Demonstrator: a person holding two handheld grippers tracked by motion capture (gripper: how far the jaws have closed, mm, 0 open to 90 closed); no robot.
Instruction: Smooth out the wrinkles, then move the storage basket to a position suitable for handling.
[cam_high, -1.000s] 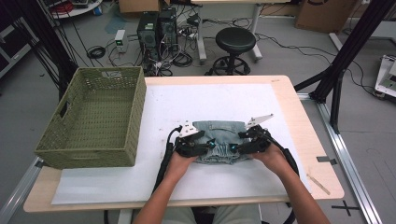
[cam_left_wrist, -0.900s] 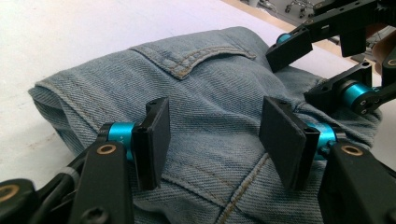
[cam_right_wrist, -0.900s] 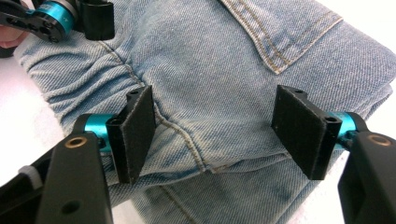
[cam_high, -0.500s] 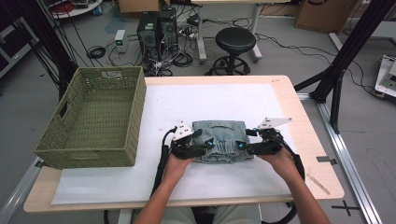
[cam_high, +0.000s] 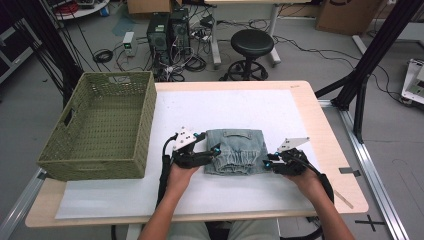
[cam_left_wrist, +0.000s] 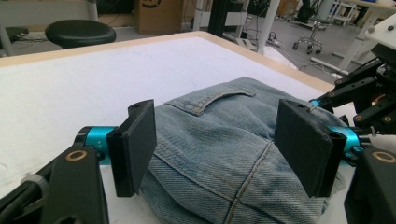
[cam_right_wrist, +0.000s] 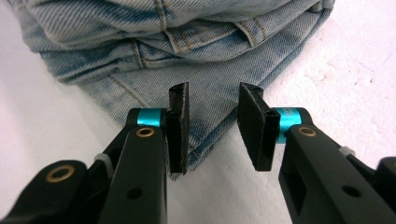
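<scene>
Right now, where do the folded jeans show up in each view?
High view: jeans at table centre, between both grippers.
Left gripper view: jeans fill the lower middle, between its fingers.
Right gripper view: jeans across the top.
Shared landmark: the white mat beneath them.

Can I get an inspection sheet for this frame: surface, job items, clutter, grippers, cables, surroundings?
Surface: wooden table under a white sheet.
Job's things: folded denim garment lying flat on the sheet, between the grippers.
Clutter: green woven basket at the table's left edge; nothing seen inside it.
Grippers: left gripper jaws wide either side of the denim's edge, just been opening, pads not pressing; right gripper jaws just been closing over a denim corner, gap visible, no grip.
Cables: black cable trails from the left gripper along the forearm.
Surroundings: black stool, computer towers, floor cables, cardboard boxes.
</scene>
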